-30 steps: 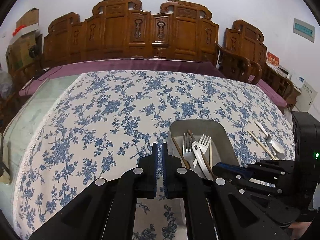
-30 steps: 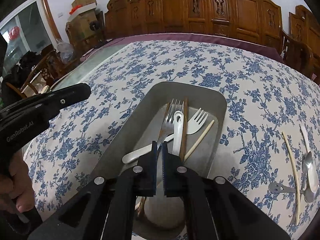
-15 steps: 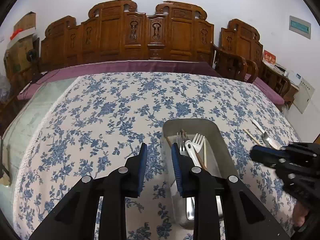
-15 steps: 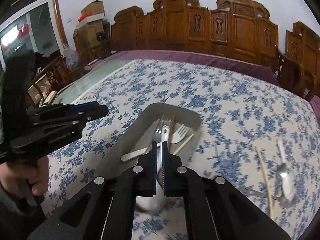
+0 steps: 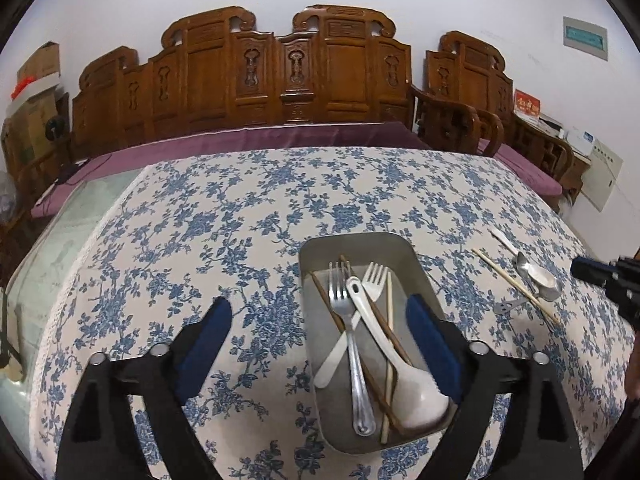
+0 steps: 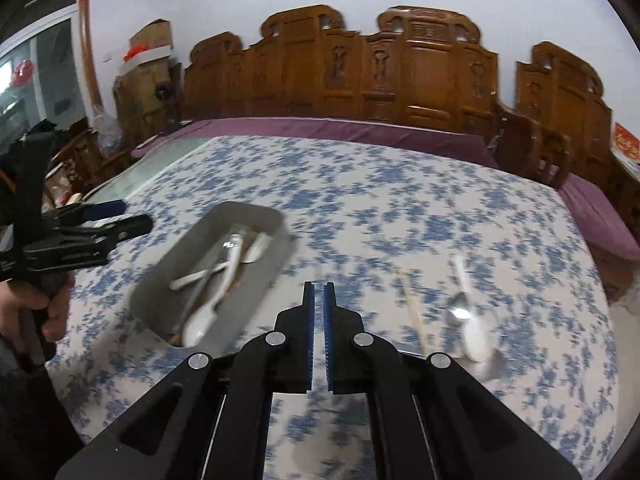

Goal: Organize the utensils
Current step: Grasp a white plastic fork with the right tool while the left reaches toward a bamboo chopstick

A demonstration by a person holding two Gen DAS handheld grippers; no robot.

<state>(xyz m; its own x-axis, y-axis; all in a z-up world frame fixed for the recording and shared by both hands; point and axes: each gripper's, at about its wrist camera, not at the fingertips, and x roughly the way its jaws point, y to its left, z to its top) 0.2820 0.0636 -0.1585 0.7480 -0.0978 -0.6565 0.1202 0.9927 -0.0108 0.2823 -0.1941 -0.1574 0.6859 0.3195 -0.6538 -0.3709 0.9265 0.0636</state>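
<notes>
Grey tray [image 5: 404, 254] on the floral cloth [image 5: 224, 232], near the table's front edge. Inside, lying lengthwise and overlapping: metal fork [image 5: 347, 320], white plastic fork [image 5: 370, 284], white spoon [image 5: 400, 368] with its bowl at the near end, brown chopsticks [image 5: 324, 300] and one pale chopstick [image 5: 389, 320]. Well to the right of the tray, loose on the cloth: metal spoon [image 5: 538, 276], another pale chopstick [image 5: 512, 282], a white handle [image 5: 503, 239] beyond the spoon, and a small metal piece [image 5: 508, 305] too small to identify.

Left gripper [image 5: 318, 334] spread wide, blue pads [image 5: 204, 340] straddling the tray's left part, holding nothing. Right gripper [image 6: 319, 300] pressed nearly shut, nothing between the fingers, above bare cloth between tray [image 6: 176, 264] and spoon [image 6: 460, 308]; that view motion-blurred.

Carved wooden bench [image 5: 280, 76] with purple cushion [image 5: 240, 140] behind the table.
</notes>
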